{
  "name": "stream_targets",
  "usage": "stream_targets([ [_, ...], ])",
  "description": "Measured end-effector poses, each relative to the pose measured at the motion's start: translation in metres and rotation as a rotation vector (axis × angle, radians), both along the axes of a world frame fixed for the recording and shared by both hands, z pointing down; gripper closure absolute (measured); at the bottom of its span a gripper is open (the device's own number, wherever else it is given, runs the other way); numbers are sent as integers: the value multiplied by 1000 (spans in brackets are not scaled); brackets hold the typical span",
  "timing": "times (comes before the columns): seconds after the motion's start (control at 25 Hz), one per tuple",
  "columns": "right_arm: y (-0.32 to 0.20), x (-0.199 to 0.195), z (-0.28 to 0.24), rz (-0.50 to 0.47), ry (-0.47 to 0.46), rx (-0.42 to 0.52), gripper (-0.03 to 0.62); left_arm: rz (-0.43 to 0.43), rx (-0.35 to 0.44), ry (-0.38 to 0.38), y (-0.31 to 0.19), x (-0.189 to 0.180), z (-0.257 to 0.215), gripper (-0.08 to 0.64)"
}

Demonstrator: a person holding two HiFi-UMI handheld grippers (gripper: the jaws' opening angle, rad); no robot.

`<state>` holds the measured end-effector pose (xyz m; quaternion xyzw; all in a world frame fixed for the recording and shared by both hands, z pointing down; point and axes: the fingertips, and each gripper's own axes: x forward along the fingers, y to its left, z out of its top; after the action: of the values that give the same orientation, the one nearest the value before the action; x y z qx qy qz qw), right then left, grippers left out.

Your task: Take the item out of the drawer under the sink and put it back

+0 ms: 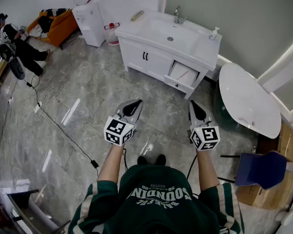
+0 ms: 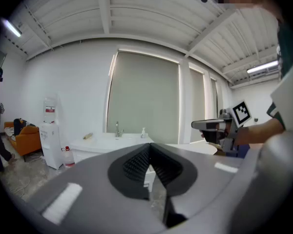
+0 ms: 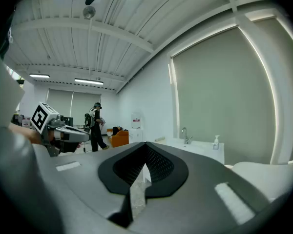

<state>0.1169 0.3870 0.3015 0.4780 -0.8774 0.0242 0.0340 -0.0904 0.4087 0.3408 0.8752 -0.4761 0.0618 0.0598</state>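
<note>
The white sink cabinet (image 1: 161,48) stands across the floor ahead of me, well beyond both grippers. Its lower right drawer (image 1: 184,73) is pulled open, and a thin pinkish item (image 1: 182,75) lies inside. My left gripper (image 1: 133,105) is held out over the floor, pointing toward the cabinet, shut with nothing in it. My right gripper (image 1: 196,107) is alongside it, also shut and empty. In the left gripper view the jaws meet at the tip (image 2: 149,146) in front of the sink cabinet (image 2: 102,141). The right gripper view shows closed jaws (image 3: 145,147) and the sink cabinet (image 3: 200,146) beyond.
A water dispenser (image 1: 90,18) and an orange sofa (image 1: 58,26) are left of the cabinet. A round white table (image 1: 246,101) and a blue chair (image 1: 261,169) stand at the right. A person (image 1: 14,43) is at far left. Cables (image 1: 53,116) run over the grey floor.
</note>
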Motion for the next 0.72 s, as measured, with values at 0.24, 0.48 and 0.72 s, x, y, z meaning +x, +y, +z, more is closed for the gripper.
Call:
stream_targets([
  [0.24,0,4,2,-25,-28,-5,591,-2,-1,6,-3,10,0,509],
  [0.48,-3,16,8,-38,-39,-20,590,-2,-14,5,-6,26,3,511],
  [0.72,-9,35,18,-50,-48,-32,590,-19,-17,15,-10,45,9,511],
])
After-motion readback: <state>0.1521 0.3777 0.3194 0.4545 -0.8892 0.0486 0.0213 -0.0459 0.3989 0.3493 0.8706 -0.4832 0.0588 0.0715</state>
